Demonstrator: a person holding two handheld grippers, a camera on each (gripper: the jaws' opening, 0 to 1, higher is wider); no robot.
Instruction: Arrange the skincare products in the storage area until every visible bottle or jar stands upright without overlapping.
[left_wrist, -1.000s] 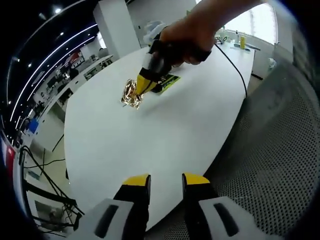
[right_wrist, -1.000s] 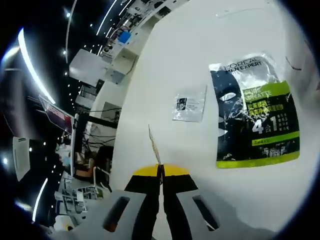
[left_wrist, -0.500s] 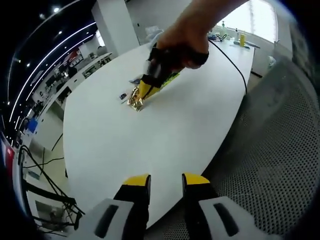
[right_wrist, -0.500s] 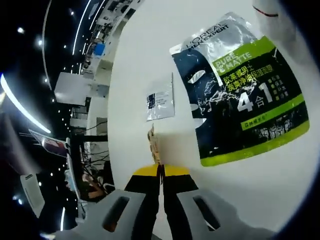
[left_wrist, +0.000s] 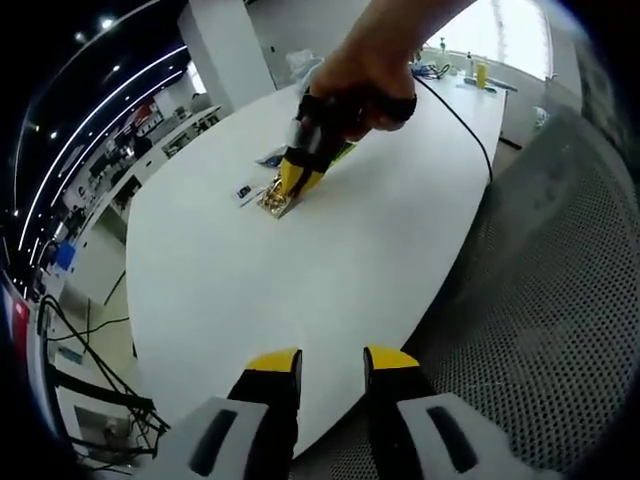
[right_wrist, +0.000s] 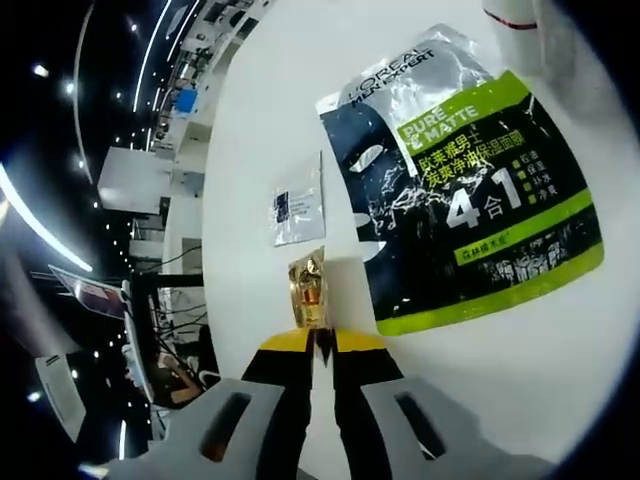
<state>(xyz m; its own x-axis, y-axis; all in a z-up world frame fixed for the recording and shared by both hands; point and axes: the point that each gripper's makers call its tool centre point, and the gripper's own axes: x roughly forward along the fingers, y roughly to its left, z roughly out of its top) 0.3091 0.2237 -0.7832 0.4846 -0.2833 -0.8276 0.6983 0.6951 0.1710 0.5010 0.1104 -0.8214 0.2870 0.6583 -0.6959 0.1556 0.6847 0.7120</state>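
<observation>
White tabletop (left_wrist: 300, 270) runs through the middle of the left gripper view, with a perforated grey surface at lower right and an office hall at upper left.

Change noted: over the last second the gold sachet (right_wrist: 309, 290) in the right gripper (right_wrist: 322, 345) has turned from edge-on to face-on in the right gripper view and has come down to the table. It now lies flat or nearly so, just beside the left edge of the large black-and-green face-mask pack (right_wrist: 465, 200) and below the small clear sachet (right_wrist: 300, 205). In the left gripper view it has travelled toward the upper centre, nearer the pack. Judgement: the sachet is being set down beside the other products, apparently without overlapping them; release is not yet made.

Tongs: the right gripper's jaws stand almost together, pinching the near edge of the gold sachet. In the left gripper view the same gripper (left_wrist: 297, 182), in a person's hand (left_wrist: 365, 75), sits at upper centre with its tips at the table. The left gripper (left_wrist: 331, 362) hangs over the near table edge, jaws apart by a modest gap, holding and touching nothing.

No bottle or jar is identifiable; a white object at the upper right of the right gripper view is cut off.
</observation>
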